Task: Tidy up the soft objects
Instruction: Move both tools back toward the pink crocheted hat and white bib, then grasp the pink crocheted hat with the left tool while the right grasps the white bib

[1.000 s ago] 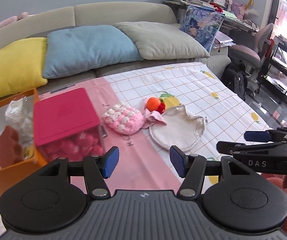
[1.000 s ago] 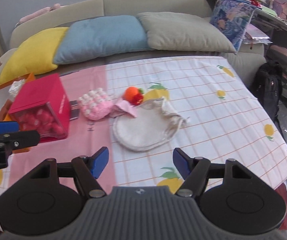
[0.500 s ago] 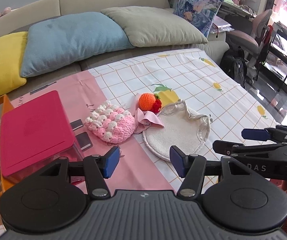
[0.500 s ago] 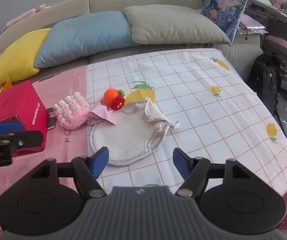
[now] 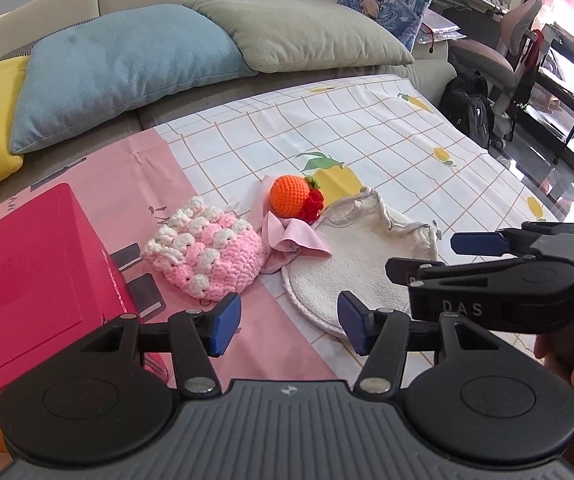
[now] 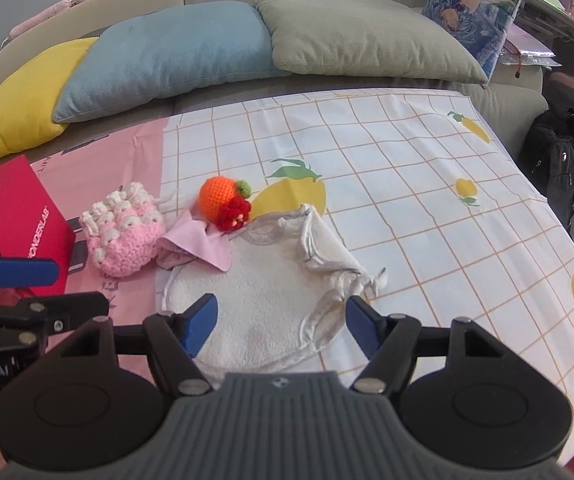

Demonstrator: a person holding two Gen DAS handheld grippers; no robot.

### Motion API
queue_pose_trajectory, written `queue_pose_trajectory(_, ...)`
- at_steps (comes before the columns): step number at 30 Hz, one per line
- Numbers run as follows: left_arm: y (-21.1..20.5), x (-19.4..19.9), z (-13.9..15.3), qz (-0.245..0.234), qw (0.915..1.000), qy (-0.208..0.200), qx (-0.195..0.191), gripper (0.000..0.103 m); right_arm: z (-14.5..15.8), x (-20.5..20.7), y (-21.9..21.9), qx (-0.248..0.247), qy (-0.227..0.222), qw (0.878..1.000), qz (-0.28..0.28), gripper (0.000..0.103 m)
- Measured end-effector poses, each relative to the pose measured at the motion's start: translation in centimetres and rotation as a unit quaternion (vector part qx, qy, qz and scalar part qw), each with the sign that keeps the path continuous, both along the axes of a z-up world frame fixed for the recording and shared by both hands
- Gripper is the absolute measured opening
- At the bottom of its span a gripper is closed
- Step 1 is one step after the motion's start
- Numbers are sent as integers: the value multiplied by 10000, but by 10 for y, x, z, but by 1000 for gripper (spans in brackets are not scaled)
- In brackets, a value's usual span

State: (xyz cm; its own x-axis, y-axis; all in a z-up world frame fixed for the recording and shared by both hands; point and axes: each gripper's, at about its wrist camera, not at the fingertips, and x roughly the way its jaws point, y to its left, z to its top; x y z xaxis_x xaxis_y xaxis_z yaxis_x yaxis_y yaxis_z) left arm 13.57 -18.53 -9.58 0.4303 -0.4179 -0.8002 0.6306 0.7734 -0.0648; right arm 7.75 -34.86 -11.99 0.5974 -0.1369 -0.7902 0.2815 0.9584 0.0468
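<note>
Since a second ago both my claws have come forward and down toward the soft pile, which now fills more of each view; the left jaws have narrowed a shade, nothing between them. Item, nearest: left claw (image 5: pixel 289 328), spread, empty, hanging over the pink strip of the desk cloth (image 5: pixel 387 128). Item: right claw (image 6: pixel 281 326), spread, empty, over the white drawstring pouch (image 6: pixel 263 300). Item: pink-and-white crochet piece (image 5: pixel 207 252), beside a pink cloth (image 5: pixel 295 240). Item: orange crochet ball (image 5: pixel 289 196) with red flower, resting on that cloth. Left: red box (image 5: pixel 35 288). Far: sofa cushions (image 5: pixel 127 68). Risk, my judgement: limp pouch fabric bunching or slipping from a shallow pinch; dragging it could roll the ball away.
</note>
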Motion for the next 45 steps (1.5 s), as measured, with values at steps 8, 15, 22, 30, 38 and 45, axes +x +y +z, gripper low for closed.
queue_pose_trajectory(8,-2,7,-1,-105,9999,-121,58,66,-17,26,-6,-37,115,9999,-28,70)
queue_pose_trajectory(15,-8,14,-10,-330,9975,-447,442,66,-38,37,-26,114,433,9979,-471,77)
queue_pose_trajectory(22,-22,20,-28,-768,9822,-1035,1363,66,-48,34,-17,116,526,9976,-427,71)
queue_pose_trajectory(30,-35,27,-51,-1178,9697,-1165,1794,68,-41,28,1,-540,419,9975,-172,12)
queue_pose_trajectory(38,-41,29,-64,-1279,9624,-1331,1993,45,-21,-3,-11,-373,85,9978,-535,1)
queue_pose_trajectory(45,-30,16,-48,-1060,9698,-1383,1706,22,-4,-37,-13,-16,-4,9975,-704,1)
